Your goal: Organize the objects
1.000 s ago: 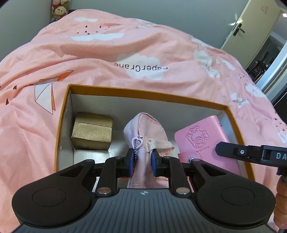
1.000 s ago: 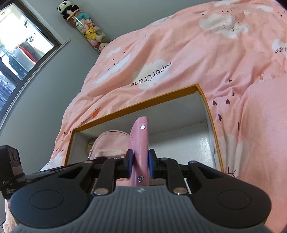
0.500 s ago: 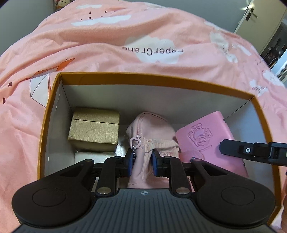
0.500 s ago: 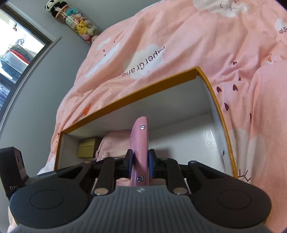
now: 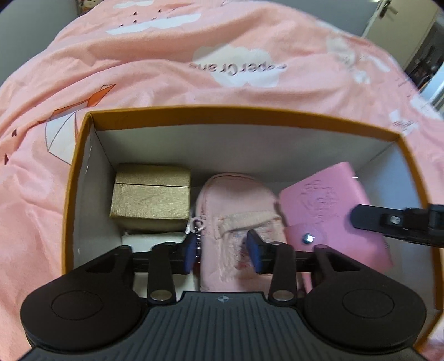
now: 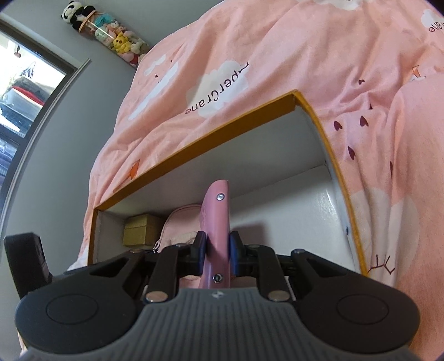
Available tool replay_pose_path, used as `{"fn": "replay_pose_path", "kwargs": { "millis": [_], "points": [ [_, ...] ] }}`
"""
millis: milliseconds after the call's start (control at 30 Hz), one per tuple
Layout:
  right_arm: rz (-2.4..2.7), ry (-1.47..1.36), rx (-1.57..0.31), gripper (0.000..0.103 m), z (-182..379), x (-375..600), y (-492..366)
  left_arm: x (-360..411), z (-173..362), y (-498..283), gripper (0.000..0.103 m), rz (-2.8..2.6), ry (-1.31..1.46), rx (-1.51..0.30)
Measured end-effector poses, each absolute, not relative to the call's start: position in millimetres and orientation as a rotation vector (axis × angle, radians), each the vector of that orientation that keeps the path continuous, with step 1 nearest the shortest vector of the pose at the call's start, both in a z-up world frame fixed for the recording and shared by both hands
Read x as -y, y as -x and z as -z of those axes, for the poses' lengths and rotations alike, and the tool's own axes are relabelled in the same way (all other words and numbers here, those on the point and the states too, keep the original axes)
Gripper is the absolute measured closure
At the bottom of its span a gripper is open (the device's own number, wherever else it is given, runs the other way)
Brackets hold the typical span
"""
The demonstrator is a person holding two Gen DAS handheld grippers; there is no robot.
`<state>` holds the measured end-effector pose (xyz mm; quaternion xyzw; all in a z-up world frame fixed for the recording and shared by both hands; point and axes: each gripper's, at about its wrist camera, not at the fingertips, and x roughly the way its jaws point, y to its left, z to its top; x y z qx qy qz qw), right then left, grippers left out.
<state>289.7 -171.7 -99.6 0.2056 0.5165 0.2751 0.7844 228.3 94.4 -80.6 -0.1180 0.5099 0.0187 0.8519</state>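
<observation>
An orange-rimmed cardboard box [image 5: 222, 109] lies on the pink bed cover. Inside it are a gold gift box [image 5: 151, 201], a pale pink zip pouch [image 5: 238, 211] and a pink snap wallet [image 5: 330, 205]. My left gripper [image 5: 223, 250] is open, its blue pads either side of the pouch, which rests in the box. My right gripper [image 6: 217, 254] is shut on the wallet [image 6: 216, 222], held on edge inside the box [image 6: 211, 141], right of the pouch [image 6: 181, 222]. The right gripper's finger [image 5: 394, 222] shows at the wallet in the left wrist view.
A white item [image 5: 155, 238] lies under the gold box [image 6: 141, 229]. The pink duvet [image 5: 194, 55] surrounds the box. A tube of plush toys [image 6: 111, 39] hangs on the grey wall, a window [image 6: 25, 91] to the left, a door [image 5: 388, 16] far right.
My left gripper has opened and let go of the pouch, which now rests in the box. Both grippers have sunk lower into the box; the right still holds the wallet.
</observation>
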Motion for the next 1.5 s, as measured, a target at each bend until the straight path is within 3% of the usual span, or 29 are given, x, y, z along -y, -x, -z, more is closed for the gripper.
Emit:
{"fn": "replay_pose_path", "kwargs": {
  "millis": [167, 233, 300, 667, 867, 1000, 1200, 1367, 1500],
  "points": [
    [-0.58, -0.527, -1.099, 0.085, 99, 181, -291, -99, 70, -217, 0.054, 0.03, 0.279, -1.044],
    [-0.568, -0.548, -1.09, 0.085, 99, 183, -293, -100, 70, -216, 0.063, 0.035, 0.271, -1.054],
    [-0.549, -0.555, -1.086, 0.085, 100, 182, -296, -97, 72, -217, 0.066, 0.031, 0.235, -1.063],
    [-0.529, -0.245, -1.119, 0.084, 107, 147, -302, -75, 79, -218, 0.069, -0.045, 0.031, -1.114],
    [-0.501, -0.022, -1.103, 0.073, 108, 131, -298, -78, 66, -212, 0.069, -0.017, 0.045, -1.052],
    [-0.483, 0.139, -1.109, 0.059, 115, 115, -298, -74, 65, -215, 0.069, 0.023, 0.054, -1.04],
    [-0.45, 0.245, -1.148, 0.053, 126, 108, -303, -67, 74, -220, 0.069, 0.027, 0.037, -1.051],
    [-0.474, 0.234, -1.157, 0.063, 127, 109, -305, -68, 77, -220, 0.07, 0.01, 0.024, -1.05],
    [-0.524, 0.204, -1.164, 0.063, 129, 109, -306, -71, 77, -220, 0.07, 0.005, 0.023, -1.043]
  ]
}}
